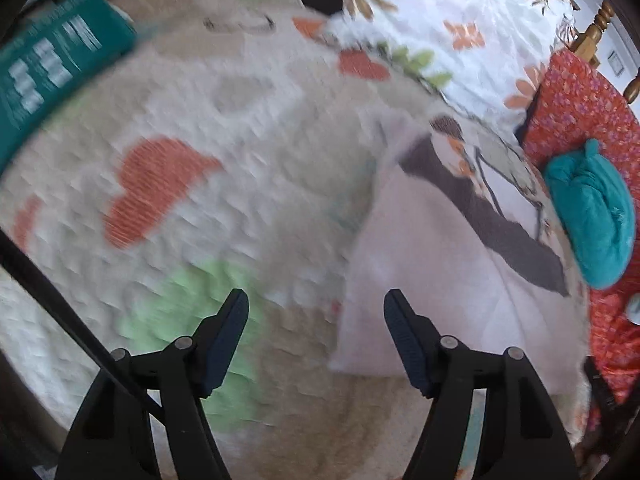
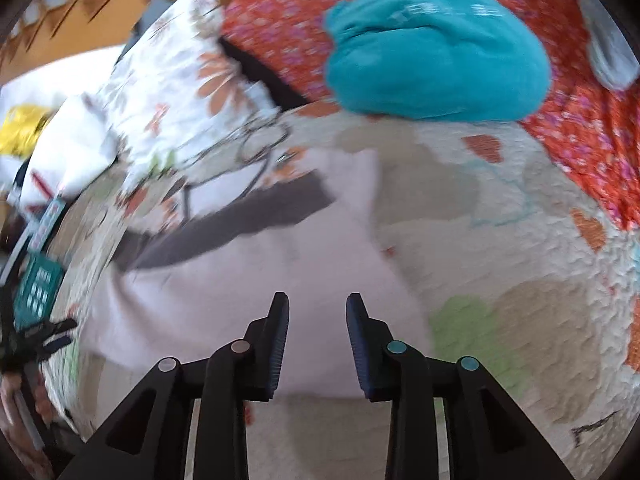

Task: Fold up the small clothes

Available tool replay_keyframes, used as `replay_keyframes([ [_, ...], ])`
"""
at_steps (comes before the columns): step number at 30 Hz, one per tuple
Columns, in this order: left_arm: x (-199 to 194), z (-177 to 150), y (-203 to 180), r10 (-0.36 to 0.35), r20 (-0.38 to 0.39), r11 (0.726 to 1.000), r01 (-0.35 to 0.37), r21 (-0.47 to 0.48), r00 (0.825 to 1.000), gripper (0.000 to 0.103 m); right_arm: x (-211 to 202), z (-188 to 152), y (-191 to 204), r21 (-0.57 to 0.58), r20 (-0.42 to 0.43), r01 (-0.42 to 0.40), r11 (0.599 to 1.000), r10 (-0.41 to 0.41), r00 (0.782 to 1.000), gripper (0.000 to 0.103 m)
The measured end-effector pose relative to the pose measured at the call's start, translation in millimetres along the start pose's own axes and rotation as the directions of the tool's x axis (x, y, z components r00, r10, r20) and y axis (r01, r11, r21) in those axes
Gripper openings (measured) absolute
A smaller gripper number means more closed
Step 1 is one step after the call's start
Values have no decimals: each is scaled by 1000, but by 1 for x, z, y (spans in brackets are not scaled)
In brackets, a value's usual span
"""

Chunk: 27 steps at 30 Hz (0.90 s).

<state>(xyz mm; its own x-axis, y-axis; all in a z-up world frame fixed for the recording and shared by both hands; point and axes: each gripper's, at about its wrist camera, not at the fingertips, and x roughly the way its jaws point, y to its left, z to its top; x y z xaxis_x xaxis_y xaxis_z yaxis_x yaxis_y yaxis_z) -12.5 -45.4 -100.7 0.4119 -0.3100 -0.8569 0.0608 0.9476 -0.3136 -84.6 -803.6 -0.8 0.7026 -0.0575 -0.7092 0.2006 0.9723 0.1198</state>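
Note:
A pale pink garment [image 1: 432, 264] with a dark grey band [image 1: 500, 224] lies flat on a patterned quilt [image 1: 200, 120]. It also shows in the right wrist view [image 2: 240, 280], band [image 2: 240, 216] at its far side. My left gripper [image 1: 316, 304] is open and empty, above the quilt just left of the garment's near edge. My right gripper [image 2: 318, 306] is open and empty, over the garment's near part. A bunched teal cloth [image 1: 592, 212] lies to the right on a red flowered fabric [image 1: 580, 100]; it also shows in the right wrist view [image 2: 432, 48]. Both views are blurred.
A teal box [image 1: 52, 64] lies at the far left of the quilt. A white flowered sheet [image 1: 440, 12] lies beyond, with a wooden bed post [image 1: 596, 32] behind. My left gripper shows at the left edge of the right wrist view [image 2: 36, 340]. A yellow thing [image 2: 20, 128] lies far left.

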Motion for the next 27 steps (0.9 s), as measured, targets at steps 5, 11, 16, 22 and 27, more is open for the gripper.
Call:
replay_keyframes([
  [5,15,-4,-23,92,22,988,-94,122,996,69,18,-31,37,-115,-62,-16,993,9,998,33],
  [11,13,-6,-31,226,49,960,-231,160,973,48,35,-46,36,-131,-100,-2,991,-11,995,34],
  [16,-12,-9,-43,207,165,958,-235,168,964,48,17,-39,39,-95,-71,-65,993,58,996,34],
  [22,2,-12,-60,196,133,948,-223,228,971,48,24,-6,78,-56,-108,-252,966,246,963,34],
  [27,23,-15,-58,229,64,939,-238,249,971,48,83,11,124,18,-274,-436,900,424,864,34],
])
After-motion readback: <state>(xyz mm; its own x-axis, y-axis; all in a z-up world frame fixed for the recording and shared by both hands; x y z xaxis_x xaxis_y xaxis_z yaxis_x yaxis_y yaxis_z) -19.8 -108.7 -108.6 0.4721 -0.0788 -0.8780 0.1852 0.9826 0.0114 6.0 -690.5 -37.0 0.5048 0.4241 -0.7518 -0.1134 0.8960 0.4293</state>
